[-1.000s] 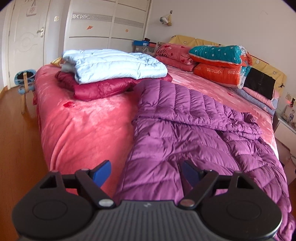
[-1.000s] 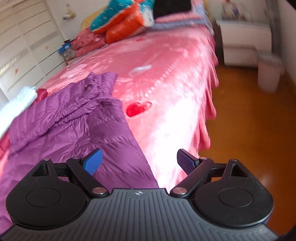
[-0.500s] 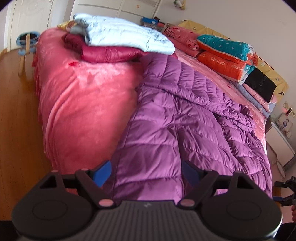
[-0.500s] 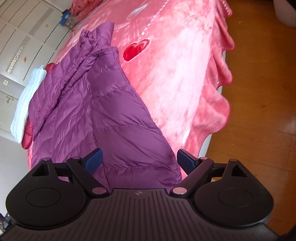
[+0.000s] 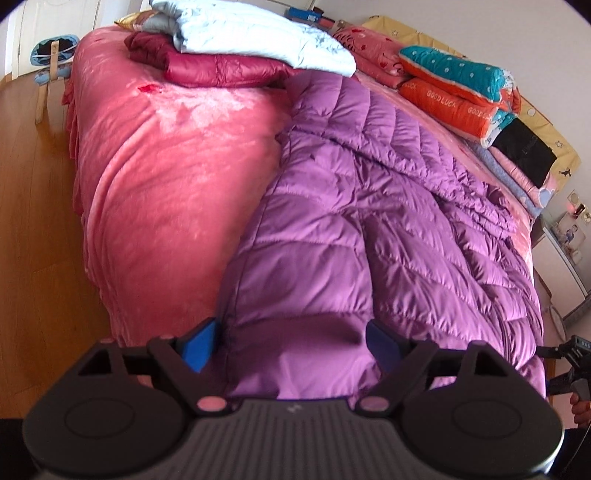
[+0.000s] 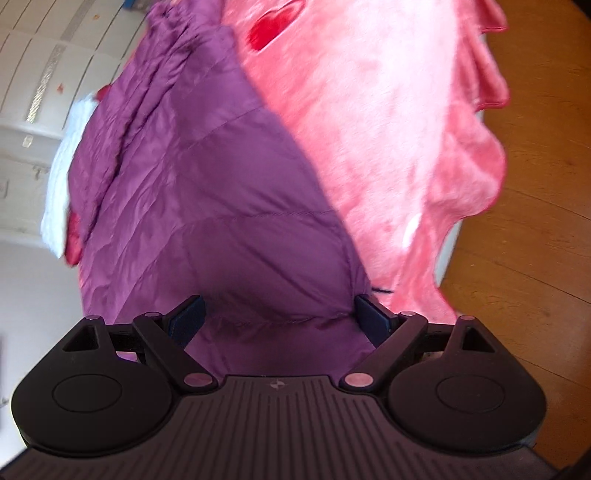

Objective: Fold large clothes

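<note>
a purple quilted down coat [image 5: 369,229] is seen spread lengthwise over a pink plush bedspread [image 5: 166,177], filling the centre and right of the left wrist view and running from the lower edge up toward the upper middle. its near hem hangs at the bottom centre of that frame, between the blue pads of the left gripper [image 5: 295,341]. the jaws of that gripper are held wide apart, with the hem lying between them; no pad is seen pressing on the fabric, so the claw is released.

in the right wrist view the same coat [image 6: 207,206] occupies the centre and left of the frame, with the bedspread [image 6: 388,129] to its right and a red heart pattern [image 6: 271,26] at the top. the right gripper [image 6: 279,319] is shown at the lower centre, its jaws likewise spread wide, the coat's stitched hem corner resting between the pads without being pinched; this claw is released too.

at the upper left of the left wrist view a folded white padded garment [image 5: 258,37] is stacked on a folded dark red one [image 5: 214,68]. folded orange and teal quilts [image 5: 458,85] are piled at the upper right. wooden flooring [image 5: 33,184] is visible along the left edge, and part of the other gripper with a hand [image 5: 581,410] is caught at the far right edge.
</note>
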